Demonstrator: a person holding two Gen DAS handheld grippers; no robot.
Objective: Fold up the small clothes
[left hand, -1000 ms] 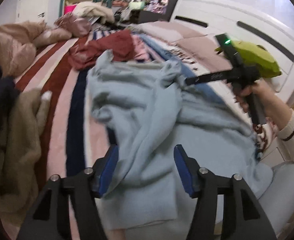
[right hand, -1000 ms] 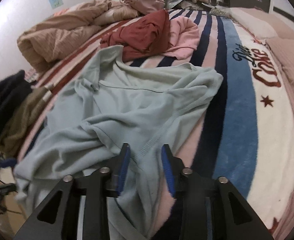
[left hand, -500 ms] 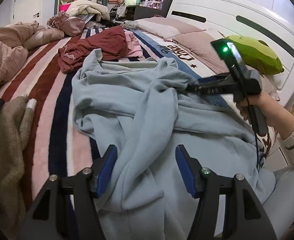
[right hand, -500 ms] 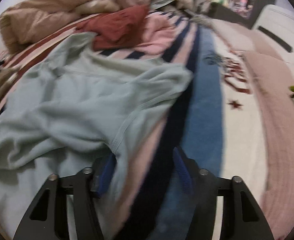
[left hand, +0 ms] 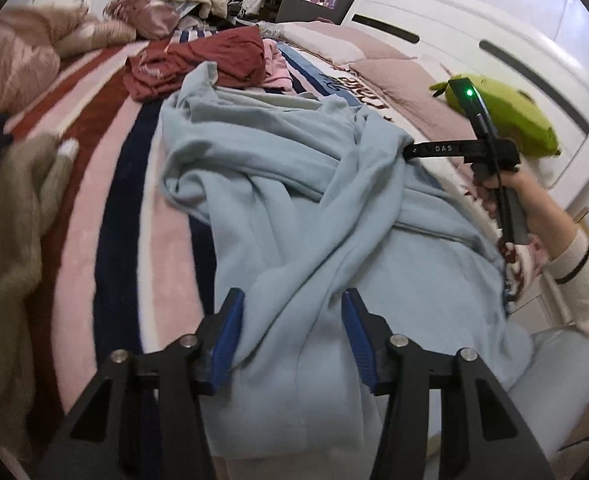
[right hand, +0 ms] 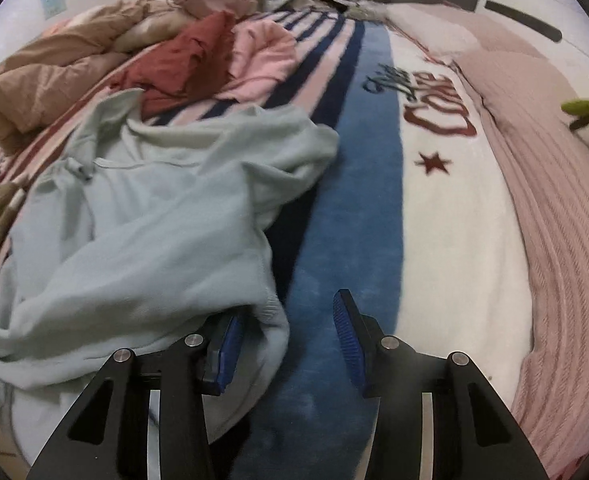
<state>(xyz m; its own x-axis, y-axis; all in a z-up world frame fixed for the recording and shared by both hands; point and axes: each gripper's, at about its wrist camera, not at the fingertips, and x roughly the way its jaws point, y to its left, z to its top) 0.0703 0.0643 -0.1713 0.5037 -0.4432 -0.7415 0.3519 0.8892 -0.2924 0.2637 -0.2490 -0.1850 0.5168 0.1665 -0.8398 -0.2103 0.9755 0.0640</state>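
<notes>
My right gripper (right hand: 288, 328) has let go of the light blue sweatshirt (right hand: 154, 216): a second ago it was pinched on the edge, now it is wide, with the cuff lying by its left pad. My left gripper (left hand: 292, 330) stays wide over the cloth. The sweatshirt lies crumpled on the bed (right hand: 354, 200), toward 10 o'clock. I think folding has not started.

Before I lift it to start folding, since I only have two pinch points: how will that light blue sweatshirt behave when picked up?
The light blue sweatshirt will probably go floppy: it already lies in deep, soft creases. It looks thick and fleecy, so likely heavy enough to sag between the left gripper and right gripper. It should grip well rather than slip, though its loose sleeves may trail.
</notes>
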